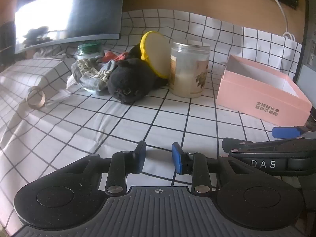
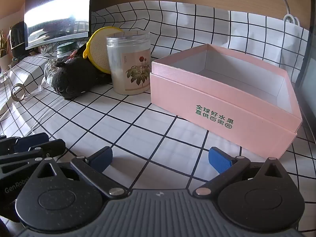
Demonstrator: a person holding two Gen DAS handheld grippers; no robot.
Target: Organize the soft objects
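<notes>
A black plush toy (image 1: 130, 83) (image 2: 73, 81) lies on the checked tablecloth at the back. Crumpled patterned cloths (image 1: 92, 73) and a red cloth (image 1: 113, 56) are bunched against its left side. An open pink box (image 1: 262, 90) (image 2: 217, 106) stands to the right with nothing inside. My left gripper (image 1: 159, 156) hovers over bare cloth well short of the toy, its jaws a little apart with nothing between them. My right gripper (image 2: 161, 159) is wide open and empty, just in front of the box's near left corner.
A clear jar with a flower label (image 1: 189, 69) (image 2: 130, 69) stands between toy and box. A yellow-rimmed round disc (image 1: 156, 53) leans behind it. A green-lidded jar (image 1: 88, 50), a tape roll (image 1: 36, 99) and a monitor (image 1: 69, 13) sit at the back left.
</notes>
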